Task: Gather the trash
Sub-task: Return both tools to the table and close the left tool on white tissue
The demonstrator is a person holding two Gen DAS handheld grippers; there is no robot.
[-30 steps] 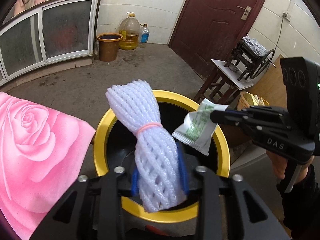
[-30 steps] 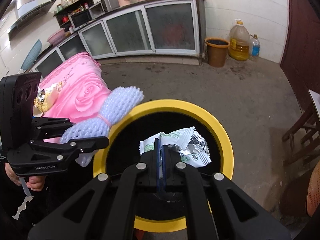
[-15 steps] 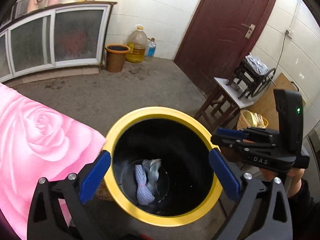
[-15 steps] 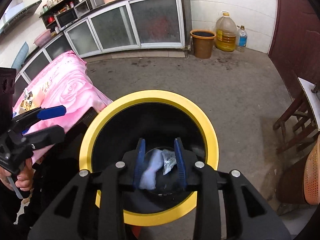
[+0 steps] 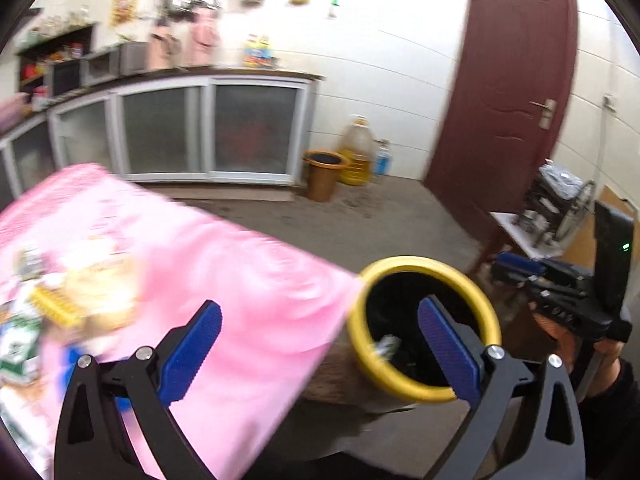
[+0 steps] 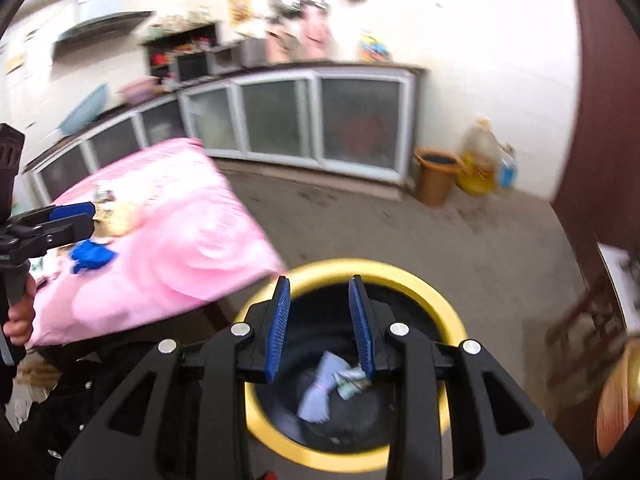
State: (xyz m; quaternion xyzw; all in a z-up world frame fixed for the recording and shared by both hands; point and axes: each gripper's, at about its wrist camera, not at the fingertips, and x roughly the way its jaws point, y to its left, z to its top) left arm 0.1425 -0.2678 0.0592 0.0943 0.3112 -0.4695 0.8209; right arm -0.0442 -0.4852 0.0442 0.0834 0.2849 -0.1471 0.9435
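Observation:
A black bin with a yellow rim (image 5: 400, 265) (image 6: 352, 266) stands beside the pink rose-print table (image 5: 248, 280) (image 6: 180, 256). At the bin's bottom lie a white foam net (image 6: 320, 388) and a green-and-white wrapper (image 6: 352, 380). My right gripper (image 6: 318, 284) hovers above the bin, jaws partly open with nothing between them. My left gripper (image 5: 318, 312) is wide open and empty, spanning the table corner and the bin's rim. Blurred litter lies on the table's left part: wrappers (image 5: 20, 340), a yellow piece (image 5: 52, 304) and a blue item (image 6: 90, 256).
A brown bucket (image 5: 322, 174), an oil jug (image 5: 356, 152) and a dark red door (image 5: 504, 92) are at the back. Glass-fronted cabinets (image 5: 208, 128) line the wall. A small table with a machine (image 5: 536, 220) stands at the right, with an orange basket (image 6: 616, 400) near it.
Both grippers opened and dropped the foam net and the wrapper into the bin. Both then rose, and the left one swung left toward the pink table.

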